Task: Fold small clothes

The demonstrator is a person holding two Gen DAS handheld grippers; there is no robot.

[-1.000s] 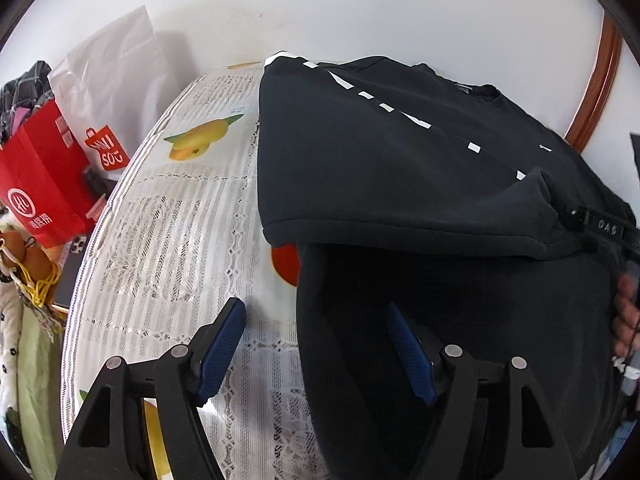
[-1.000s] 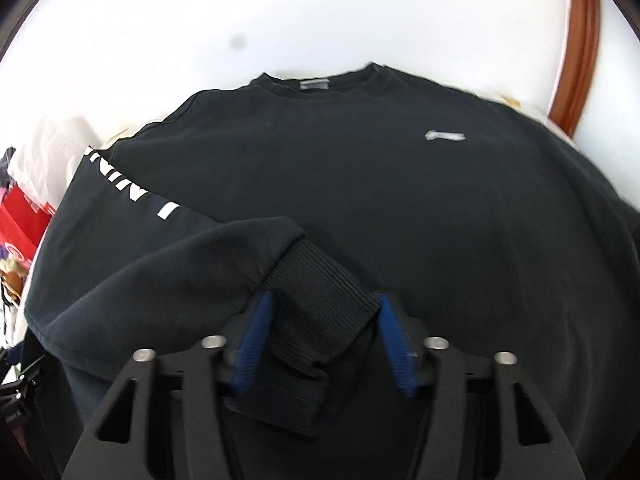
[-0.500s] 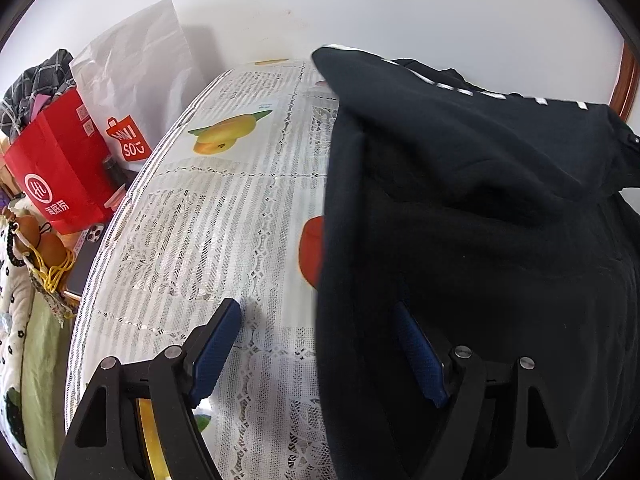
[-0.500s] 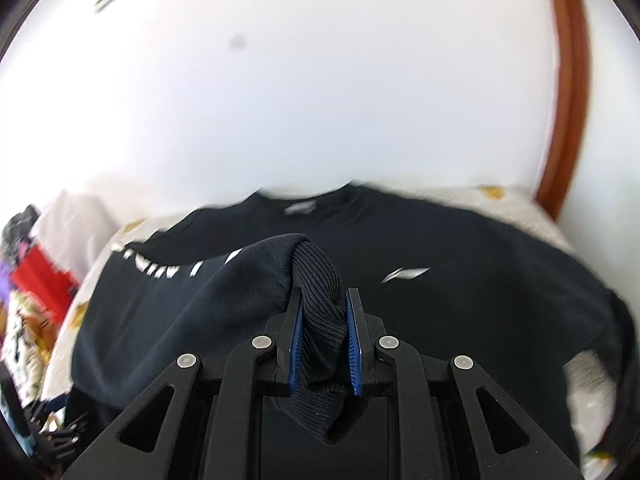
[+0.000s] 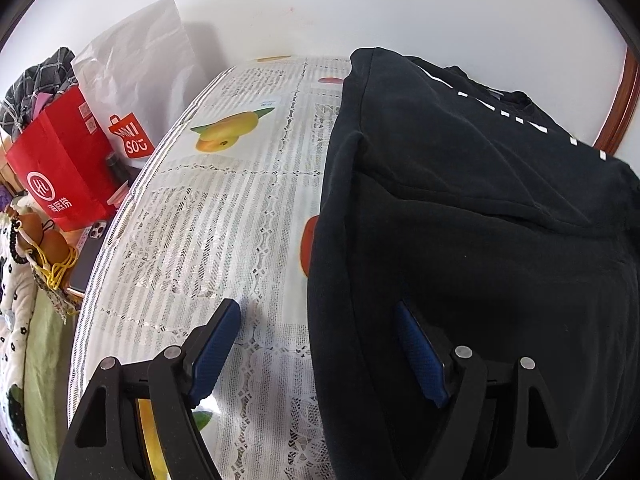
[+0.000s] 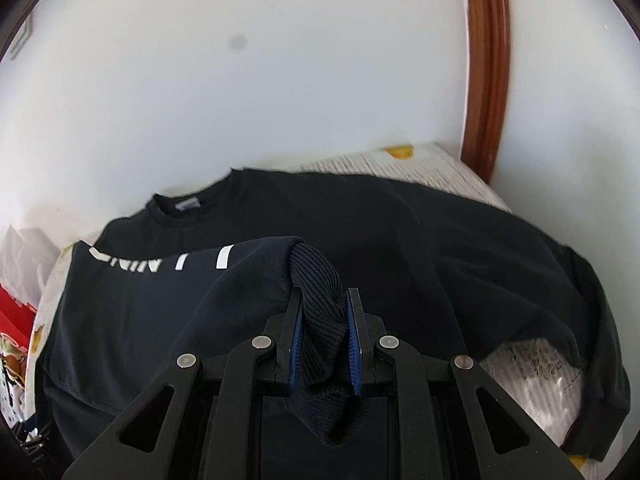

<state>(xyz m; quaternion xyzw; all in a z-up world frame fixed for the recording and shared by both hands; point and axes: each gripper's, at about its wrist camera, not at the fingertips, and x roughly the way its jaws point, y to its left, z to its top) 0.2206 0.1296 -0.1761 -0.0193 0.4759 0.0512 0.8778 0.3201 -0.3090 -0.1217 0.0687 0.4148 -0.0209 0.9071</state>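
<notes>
A black long-sleeved sweatshirt with white lettering on one sleeve lies spread on the table; it also shows in the right wrist view. My right gripper is shut on the ribbed cuff of the lettered sleeve and holds it lifted over the body of the shirt. My left gripper is open and empty, low over the shirt's left edge, with one finger over the tablecloth and the other over the black fabric.
The table has a white lace cloth with fruit prints. Left of it stand a red paper bag and a white Miniso bag. A phone lies near the table edge. A wall and brown door frame stand behind.
My right gripper closed on the sleeve cuff and lifted it, carrying it across the shirt. The left gripper stayed open and shifted slightly along the shirt's left edge.
</notes>
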